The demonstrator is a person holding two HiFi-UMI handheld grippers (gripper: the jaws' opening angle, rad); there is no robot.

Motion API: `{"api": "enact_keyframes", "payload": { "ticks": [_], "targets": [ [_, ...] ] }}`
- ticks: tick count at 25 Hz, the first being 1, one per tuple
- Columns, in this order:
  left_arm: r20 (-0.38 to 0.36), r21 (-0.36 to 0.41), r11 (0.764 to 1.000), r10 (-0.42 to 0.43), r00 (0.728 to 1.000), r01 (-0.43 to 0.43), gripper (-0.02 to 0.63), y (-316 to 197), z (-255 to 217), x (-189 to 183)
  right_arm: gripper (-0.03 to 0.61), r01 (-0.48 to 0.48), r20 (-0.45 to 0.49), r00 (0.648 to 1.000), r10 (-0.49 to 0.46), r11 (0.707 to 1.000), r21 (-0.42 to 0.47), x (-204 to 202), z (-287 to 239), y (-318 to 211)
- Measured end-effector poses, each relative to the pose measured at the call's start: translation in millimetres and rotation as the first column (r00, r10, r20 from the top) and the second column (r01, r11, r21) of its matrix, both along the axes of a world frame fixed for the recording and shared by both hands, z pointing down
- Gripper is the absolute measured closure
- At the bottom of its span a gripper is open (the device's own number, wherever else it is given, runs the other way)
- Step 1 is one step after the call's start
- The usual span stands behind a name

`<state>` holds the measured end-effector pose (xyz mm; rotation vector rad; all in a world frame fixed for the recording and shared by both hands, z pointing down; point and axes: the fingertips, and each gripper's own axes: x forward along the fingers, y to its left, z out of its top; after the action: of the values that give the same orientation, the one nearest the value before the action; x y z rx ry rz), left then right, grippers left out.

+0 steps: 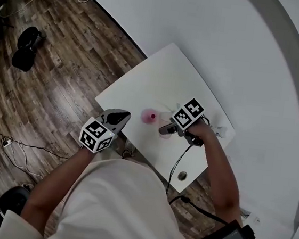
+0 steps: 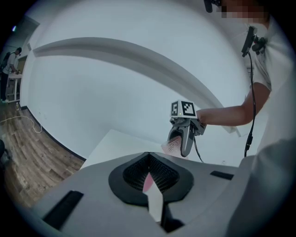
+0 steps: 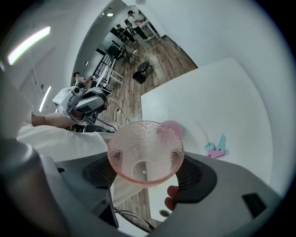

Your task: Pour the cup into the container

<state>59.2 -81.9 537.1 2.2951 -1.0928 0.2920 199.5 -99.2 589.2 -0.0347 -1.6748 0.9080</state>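
Spill risk first: the white surface (image 1: 160, 74) is small, and the action sits near its edge at about 6 o'clock in the head view, so anything knocked could go to the wood floor. The left hand-held gripper (image 1: 120, 117) is jaws together on nothing and hangs off that edge, at about 8 o'clock from the pink container (image 1: 149, 116) and apart from it, so nothing braces the container. A bump from the other jaws would likely shove or tip it, judging by how light it looks. The right hand-held gripper (image 1: 168, 128) is clamped on the pink dimpled cup (image 3: 144, 148), with the pads on its two sides. The wall is thin and flares, so a harder squeeze or a quick wrist turn could let it squirt out. The cup is at about 3 o'clock of the container, just beside it and not clearly over it, so a pour from here could miss onto the surface. Container contents: cannot tell from any view, it reads only as a round pink shape. Cup contents: its mouth faces the right gripper view, the clear base shows through, and no liquid or pieces are visible, so it looks empty. A small teal and pink item (image 3: 217, 149) lies on the surface at 3 o'clock of the cup in that view, apart from both.
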Motion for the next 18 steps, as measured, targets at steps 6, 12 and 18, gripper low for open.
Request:
{"api": "enact_keyframes", "payload": {
  "ticks": [6,12,18],
  "targets": [
    [0.005,0.009,1.0,-0.012,1.0,0.012,0.603,-2,-10,30,0.206,-0.108,0.125,0.989,0.082,0.969,0.221,16,-8,-7],
    [0.035,0.023,0.999,-0.025,0.999,0.024,0.603,4,-17,53,0.206,-0.207,0.266,0.958,0.105,0.898,0.39,23,-31,-4],
    [0.121,0.058,0.998,-0.016,0.993,0.009,0.603,10,-18,69,0.206,-0.345,0.402,0.905,0.136,0.788,0.509,32,-57,-2]
  ]
}}
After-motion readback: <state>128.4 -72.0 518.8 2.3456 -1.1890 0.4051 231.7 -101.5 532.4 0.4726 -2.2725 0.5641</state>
